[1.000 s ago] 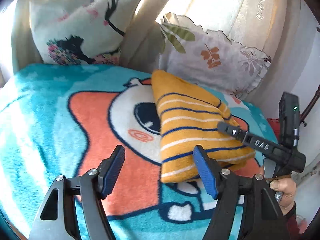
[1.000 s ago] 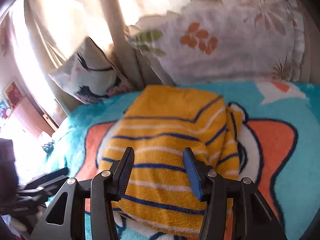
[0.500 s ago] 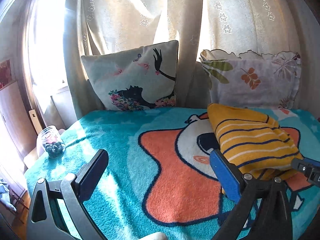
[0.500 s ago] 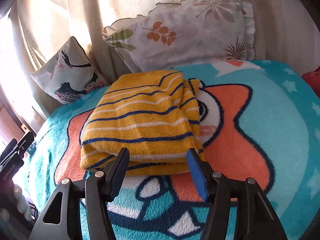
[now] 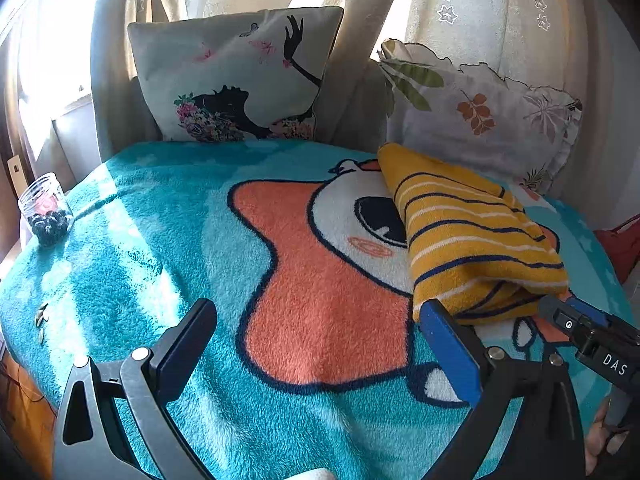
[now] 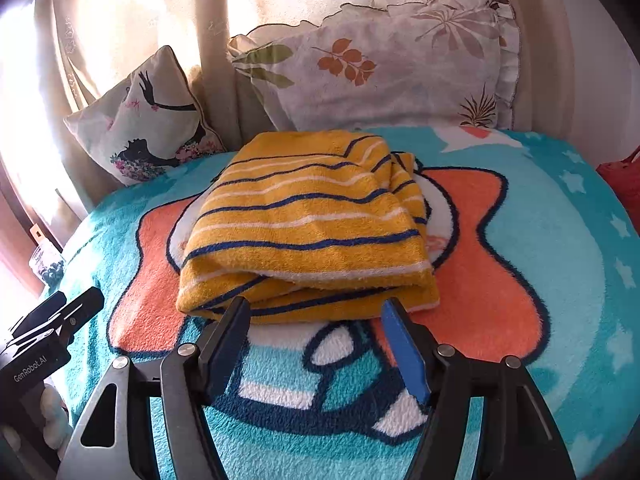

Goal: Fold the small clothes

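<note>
The striped garment (image 6: 308, 224) is seen folded on the bed (image 6: 560, 280) near its far edge. The left hand-held gripper (image 5: 320, 344) is held wide and empty; the right hand-held gripper (image 6: 316, 344) is opening, nothing between. Another garment is probably needed next.

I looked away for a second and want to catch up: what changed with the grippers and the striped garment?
Both grippers backed off the folded striped garment. The left gripper opened wide and empty; the right gripper is opening, nothing between its fingers. The garment stayed folded on the blanket.

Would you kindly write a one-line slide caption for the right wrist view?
Folded yellow striped garment lying on the teal cartoon blanket, just beyond the opening, empty right tool.
</note>
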Action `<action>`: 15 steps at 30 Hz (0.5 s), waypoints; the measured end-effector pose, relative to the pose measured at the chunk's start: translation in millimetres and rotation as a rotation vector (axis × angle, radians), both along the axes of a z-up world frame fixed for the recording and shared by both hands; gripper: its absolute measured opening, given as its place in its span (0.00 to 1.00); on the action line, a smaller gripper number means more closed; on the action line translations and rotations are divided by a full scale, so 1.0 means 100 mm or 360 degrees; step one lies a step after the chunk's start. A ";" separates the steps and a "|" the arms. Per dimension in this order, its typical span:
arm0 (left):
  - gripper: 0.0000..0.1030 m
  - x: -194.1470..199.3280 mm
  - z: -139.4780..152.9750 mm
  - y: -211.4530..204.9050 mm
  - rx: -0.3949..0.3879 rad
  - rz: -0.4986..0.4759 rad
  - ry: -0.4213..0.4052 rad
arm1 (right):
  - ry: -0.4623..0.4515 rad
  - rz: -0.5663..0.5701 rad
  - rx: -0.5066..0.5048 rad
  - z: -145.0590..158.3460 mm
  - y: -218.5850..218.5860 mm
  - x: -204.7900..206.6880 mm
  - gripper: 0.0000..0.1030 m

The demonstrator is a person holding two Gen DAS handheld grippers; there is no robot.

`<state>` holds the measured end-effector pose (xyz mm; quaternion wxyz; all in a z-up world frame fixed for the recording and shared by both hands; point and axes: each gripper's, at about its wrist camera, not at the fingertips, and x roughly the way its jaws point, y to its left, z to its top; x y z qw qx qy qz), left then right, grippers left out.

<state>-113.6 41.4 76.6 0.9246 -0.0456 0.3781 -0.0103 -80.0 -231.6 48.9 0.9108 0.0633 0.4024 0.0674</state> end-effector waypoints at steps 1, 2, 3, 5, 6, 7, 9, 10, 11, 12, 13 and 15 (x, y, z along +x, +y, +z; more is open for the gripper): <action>0.98 0.00 -0.02 0.01 -0.0011 0.0001 0.0012 | 0.0003 0.0007 -0.0008 0.00 0.02 0.00 0.71; 0.98 0.00 -0.03 0.02 -0.0020 0.0001 0.0026 | 0.0005 0.0012 -0.0016 0.00 0.04 0.00 0.71; 0.98 0.00 -0.05 0.02 -0.0029 -0.0001 0.0039 | 0.0006 0.0015 -0.0021 0.00 0.06 -0.01 0.71; 0.98 0.02 -0.07 0.04 -0.0048 -0.0006 0.0065 | 0.0009 0.0019 -0.0027 0.00 0.07 -0.01 0.72; 0.98 0.02 -0.08 0.05 -0.0056 -0.0006 0.0076 | 0.0012 0.0018 -0.0030 0.00 0.08 0.00 0.72; 0.98 0.03 -0.08 0.06 -0.0063 -0.0008 0.0085 | 0.0014 0.0017 -0.0033 0.00 0.09 -0.01 0.72; 0.98 0.04 -0.10 0.06 -0.0071 -0.0012 0.0102 | 0.0027 0.0016 -0.0035 -0.01 0.10 0.00 0.73; 0.98 0.04 -0.11 0.05 -0.0074 -0.0012 0.0108 | 0.0034 0.0016 -0.0035 -0.02 0.10 0.01 0.73; 0.98 0.04 -0.11 0.05 -0.0076 -0.0015 0.0113 | 0.0043 0.0016 -0.0034 -0.03 0.10 0.01 0.73; 0.98 0.04 -0.12 0.04 -0.0077 -0.0018 0.0116 | 0.0049 0.0015 -0.0033 -0.04 0.11 0.01 0.73; 0.98 0.04 -0.12 0.04 -0.0076 -0.0020 0.0120 | 0.0056 0.0018 -0.0029 -0.05 0.11 0.02 0.73; 0.98 0.05 -0.14 0.03 -0.0080 -0.0019 0.0127 | 0.0067 0.0021 -0.0026 -0.06 0.11 0.03 0.73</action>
